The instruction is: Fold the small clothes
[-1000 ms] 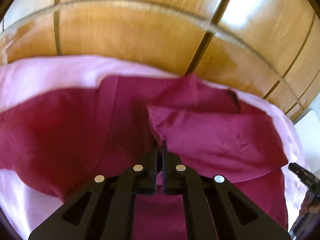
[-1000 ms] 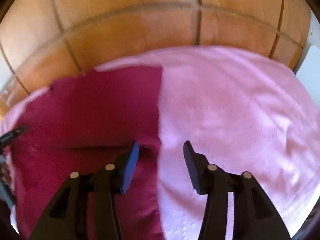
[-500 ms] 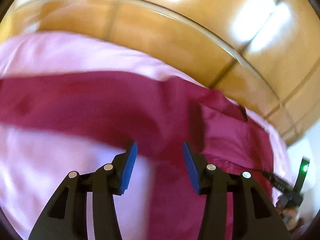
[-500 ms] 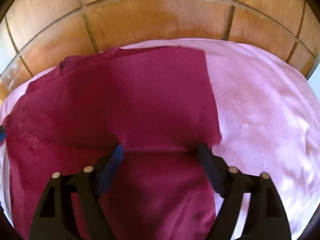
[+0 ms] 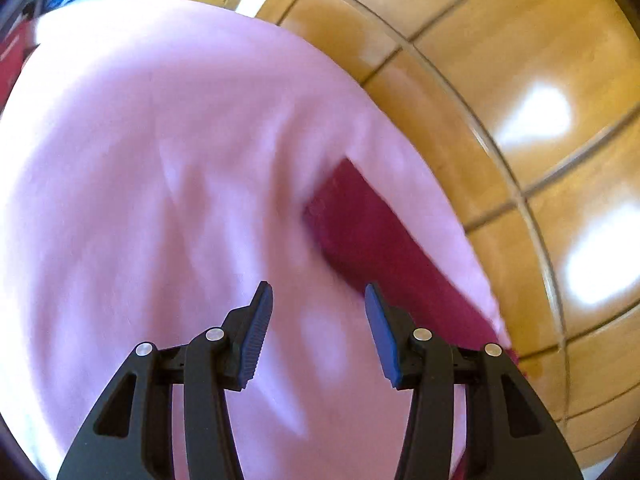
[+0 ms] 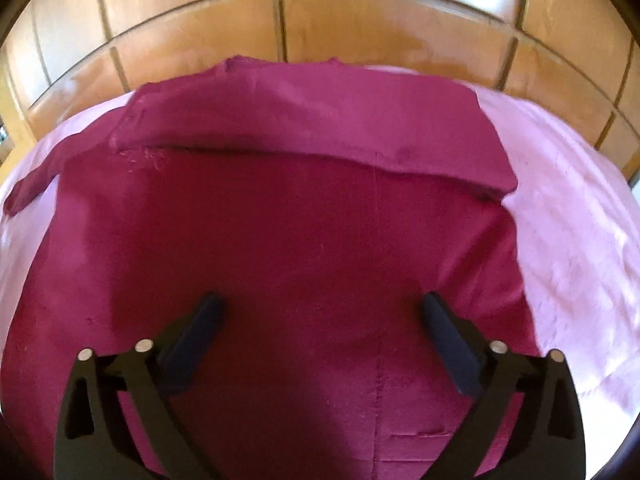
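My left claw has let go and swung off over the pale pink cloth, spread wide like my right claw above the part-folded magenta fabric garment lying on it, so that fold's down and another likely follows.

Between the spread jaws of the right gripper a magenta garment is lying, a soft matt cloth with a fine stitched seam, its far edge folded over. Beneath it a pale pink sheet is showing as smooth cloth with a faint sheen. Ahead of the jaws, a wooden panelled surface is gleaming, glossy and varnished. The left gripper is looking like matt black plastic, its pads ribbed blue, with shiny metal rivets.
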Demonstrator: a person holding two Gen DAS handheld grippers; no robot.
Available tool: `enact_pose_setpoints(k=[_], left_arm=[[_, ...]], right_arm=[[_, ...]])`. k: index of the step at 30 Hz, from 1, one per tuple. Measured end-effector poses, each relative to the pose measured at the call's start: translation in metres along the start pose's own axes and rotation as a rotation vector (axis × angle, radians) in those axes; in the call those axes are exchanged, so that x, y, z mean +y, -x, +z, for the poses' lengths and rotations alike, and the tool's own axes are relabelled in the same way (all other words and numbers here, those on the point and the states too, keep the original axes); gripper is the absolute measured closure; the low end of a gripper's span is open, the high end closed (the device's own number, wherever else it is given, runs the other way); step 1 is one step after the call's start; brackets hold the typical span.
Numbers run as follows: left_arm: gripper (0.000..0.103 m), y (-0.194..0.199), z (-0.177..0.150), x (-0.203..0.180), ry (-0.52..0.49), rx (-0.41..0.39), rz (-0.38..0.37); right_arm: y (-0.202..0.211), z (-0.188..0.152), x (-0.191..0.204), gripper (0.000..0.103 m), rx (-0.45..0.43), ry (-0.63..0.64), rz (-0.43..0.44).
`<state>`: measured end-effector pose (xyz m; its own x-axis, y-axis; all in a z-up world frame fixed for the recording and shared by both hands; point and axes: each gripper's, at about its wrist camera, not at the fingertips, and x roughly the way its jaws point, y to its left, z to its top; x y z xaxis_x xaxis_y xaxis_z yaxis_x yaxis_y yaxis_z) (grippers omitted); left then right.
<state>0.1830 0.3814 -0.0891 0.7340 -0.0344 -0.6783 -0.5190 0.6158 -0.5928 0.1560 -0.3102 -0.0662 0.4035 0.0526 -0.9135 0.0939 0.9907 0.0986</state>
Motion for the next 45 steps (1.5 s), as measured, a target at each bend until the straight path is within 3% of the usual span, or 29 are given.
enact_pose_setpoints(k=[3, 6, 10, 13, 16, 17, 18, 19, 21, 24, 30, 33, 39, 43, 45], left_arm=[[0.056, -0.004, 0.015, 0.006, 0.026, 0.004, -0.048], [0.056, -0.016, 0.021, -0.001, 0.014, 0.014, -0.038], [0.056, -0.031, 0.032, -0.006, -0.022, 0.017, 0.011], [0.056, -0.054, 0.035, -0.005, -0.002, 0.072, 0.045], [0.056, -0.064, 0.038, -0.011, -0.024, 0.038, 0.083], [0.065, -0.068, 0.038, -0.014, -0.034, 0.039, 0.096], [0.086, -0.071, 0.038, -0.017, -0.055, 0.051, 0.102], [0.093, -0.074, 0.037, -0.021, -0.087, 0.067, 0.101], [0.095, -0.069, 0.032, -0.036, -0.147, 0.06, 0.081], [0.095, -0.05, 0.022, -0.062, -0.174, 0.053, -0.041], [0.095, -0.006, -0.034, -0.149, -0.316, 0.071, -0.296], [0.095, 0.004, -0.087, -0.192, -0.412, 0.112, -0.385], [0.095, -0.017, -0.199, -0.241, -0.602, 0.252, -0.41], [0.095, -0.033, -0.257, -0.247, -0.715, 0.317, -0.363], [0.095, -0.036, -0.27, -0.246, -0.747, 0.327, -0.351]], right_arm=[[-0.005, 0.006, -0.006, 0.002, 0.005, -0.009, 0.002], [-0.005, 0.005, -0.01, 0.002, -0.007, -0.02, 0.012], [0.0, -0.002, -0.011, 0.002, -0.023, -0.015, 0.008], [-0.001, -0.001, -0.011, 0.002, -0.028, -0.016, 0.009], [0.0, -0.003, -0.012, 0.002, -0.032, -0.015, 0.005], [-0.001, -0.003, -0.012, 0.002, -0.033, -0.014, 0.004], [-0.001, -0.003, -0.011, 0.002, -0.034, -0.014, 0.003], [-0.001, -0.003, -0.011, 0.002, -0.035, -0.013, 0.003], [-0.002, -0.002, -0.01, 0.002, -0.036, -0.014, 0.003], [-0.002, -0.002, -0.01, 0.002, -0.04, -0.017, 0.003], [-0.001, -0.002, -0.011, 0.002, -0.043, -0.02, 0.006], [0.0, -0.002, -0.013, 0.002, -0.045, -0.028, 0.016], [0.006, 0.004, -0.014, 0.004, -0.042, -0.049, 0.039], [0.02, 0.019, -0.019, 0.011, -0.064, -0.149, 0.173], [0.02, 0.033, -0.018, 0.016, -0.062, -0.209, 0.299]])
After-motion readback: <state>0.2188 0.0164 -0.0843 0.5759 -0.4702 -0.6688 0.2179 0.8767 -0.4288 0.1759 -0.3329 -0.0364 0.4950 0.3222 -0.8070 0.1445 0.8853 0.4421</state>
